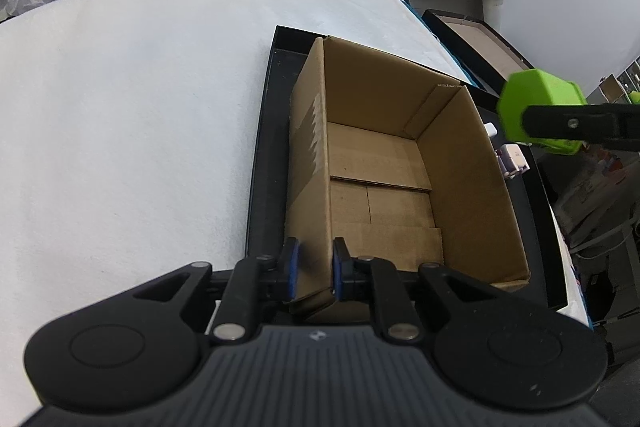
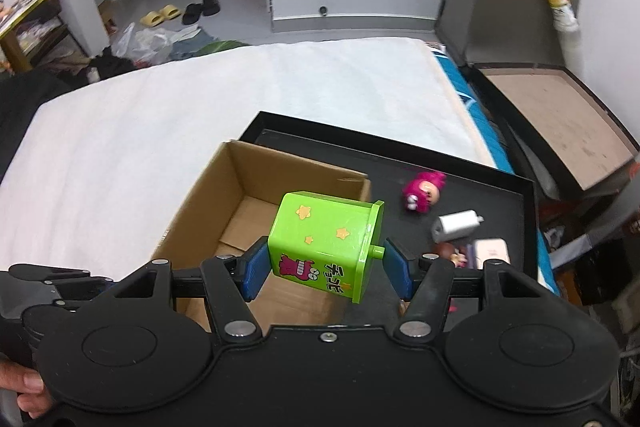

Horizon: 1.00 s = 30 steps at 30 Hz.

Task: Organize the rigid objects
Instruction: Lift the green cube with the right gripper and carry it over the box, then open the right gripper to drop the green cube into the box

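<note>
An open, empty cardboard box (image 1: pixel 384 163) stands in a black tray (image 1: pixel 260 147) on a white-covered table. My left gripper (image 1: pixel 314 273) is shut on the box's near left wall. My right gripper (image 2: pixel 326 267) is shut on a green toy box (image 2: pixel 324 247) with stars and a cartoon print, held tilted above the box's right wall (image 2: pixel 304 167). The green toy also shows in the left wrist view (image 1: pixel 540 107), up at the right of the box.
In the tray right of the box lie a pink figure (image 2: pixel 424 191), a white charger plug (image 2: pixel 456 225) and a pale pink case (image 2: pixel 490 253). A dark open box (image 2: pixel 560 123) sits beyond the table's right edge. White cloth (image 1: pixel 140 107) covers the left.
</note>
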Available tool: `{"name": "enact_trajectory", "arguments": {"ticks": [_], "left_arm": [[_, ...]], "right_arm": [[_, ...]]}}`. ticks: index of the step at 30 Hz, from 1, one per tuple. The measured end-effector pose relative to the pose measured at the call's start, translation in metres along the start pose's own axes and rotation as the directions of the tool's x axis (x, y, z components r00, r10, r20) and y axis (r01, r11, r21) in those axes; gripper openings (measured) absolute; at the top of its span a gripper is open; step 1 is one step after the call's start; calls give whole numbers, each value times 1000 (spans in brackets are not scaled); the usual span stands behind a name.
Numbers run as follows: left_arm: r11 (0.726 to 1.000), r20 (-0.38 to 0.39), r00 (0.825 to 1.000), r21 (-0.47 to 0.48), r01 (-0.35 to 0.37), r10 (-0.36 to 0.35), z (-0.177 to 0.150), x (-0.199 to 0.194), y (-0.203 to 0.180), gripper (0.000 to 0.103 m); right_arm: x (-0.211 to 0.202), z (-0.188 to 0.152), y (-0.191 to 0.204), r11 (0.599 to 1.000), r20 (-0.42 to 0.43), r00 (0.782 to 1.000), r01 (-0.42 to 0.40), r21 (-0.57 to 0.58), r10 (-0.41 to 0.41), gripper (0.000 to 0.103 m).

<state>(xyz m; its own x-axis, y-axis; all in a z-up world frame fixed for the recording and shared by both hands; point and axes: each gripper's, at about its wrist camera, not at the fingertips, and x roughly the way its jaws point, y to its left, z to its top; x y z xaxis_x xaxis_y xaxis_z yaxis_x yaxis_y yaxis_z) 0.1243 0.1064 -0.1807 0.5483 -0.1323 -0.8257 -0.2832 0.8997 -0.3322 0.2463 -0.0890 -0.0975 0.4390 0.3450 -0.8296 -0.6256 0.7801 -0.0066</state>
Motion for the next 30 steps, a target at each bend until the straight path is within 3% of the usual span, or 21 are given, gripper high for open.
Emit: {"name": "enact_trajectory", "arguments": {"ticks": [19, 30], "left_arm": [[1000, 2, 1000, -16, 3, -3, -1, 0, 2, 15], [1000, -2, 1000, -18, -1, 1, -1, 1, 2, 15]], "right_arm": [[48, 8, 53, 996, -57, 997, -51, -80, 46, 59], [69, 12, 60, 997, -19, 999, -49, -52, 48, 59]]}}
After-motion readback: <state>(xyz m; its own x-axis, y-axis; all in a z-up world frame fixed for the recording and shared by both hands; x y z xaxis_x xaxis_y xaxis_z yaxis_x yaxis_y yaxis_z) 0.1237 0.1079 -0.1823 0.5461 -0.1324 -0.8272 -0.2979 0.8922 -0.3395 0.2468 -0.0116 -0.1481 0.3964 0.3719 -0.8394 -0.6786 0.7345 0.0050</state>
